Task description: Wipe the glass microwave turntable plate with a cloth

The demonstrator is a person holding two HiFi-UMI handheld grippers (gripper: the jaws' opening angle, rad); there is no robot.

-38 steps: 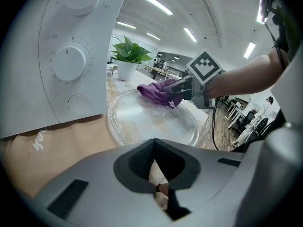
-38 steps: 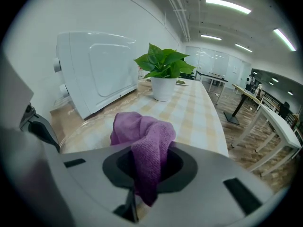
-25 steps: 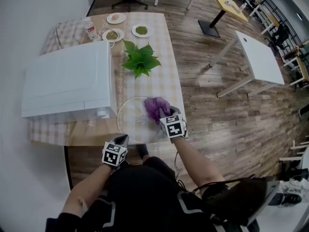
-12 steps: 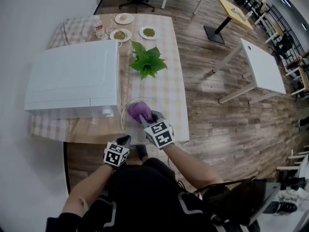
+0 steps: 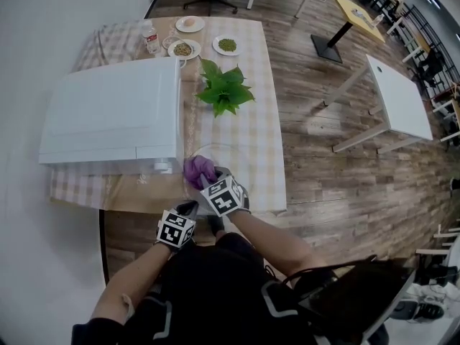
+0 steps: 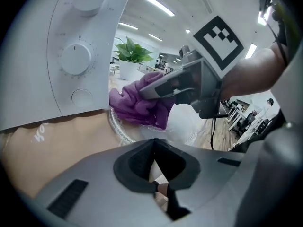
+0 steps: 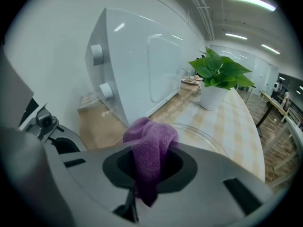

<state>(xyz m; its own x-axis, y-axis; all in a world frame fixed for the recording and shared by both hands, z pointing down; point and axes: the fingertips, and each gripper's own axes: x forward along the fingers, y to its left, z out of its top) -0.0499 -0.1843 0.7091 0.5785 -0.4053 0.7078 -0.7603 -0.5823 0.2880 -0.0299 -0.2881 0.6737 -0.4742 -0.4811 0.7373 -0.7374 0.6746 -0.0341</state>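
While cloth (image 5: 198,169) rests on plate (image 5: 248,165) | checked tablecloth (image 5: 248,124) | plank floor (image 5: 323,164) | white microwave (image 5: 108,113)

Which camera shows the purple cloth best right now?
Left gripper view: the purple cloth shows nearly whole, on the glass plate. Right gripper view shows one fold in its jaws; head view, a small patch.

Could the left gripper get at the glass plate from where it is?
Probably yes. The left gripper hovers just short of the glass plate, pointing at its near rim with nothing between. The right gripper holds the purple cloth on the plate close by, so they might crowd.
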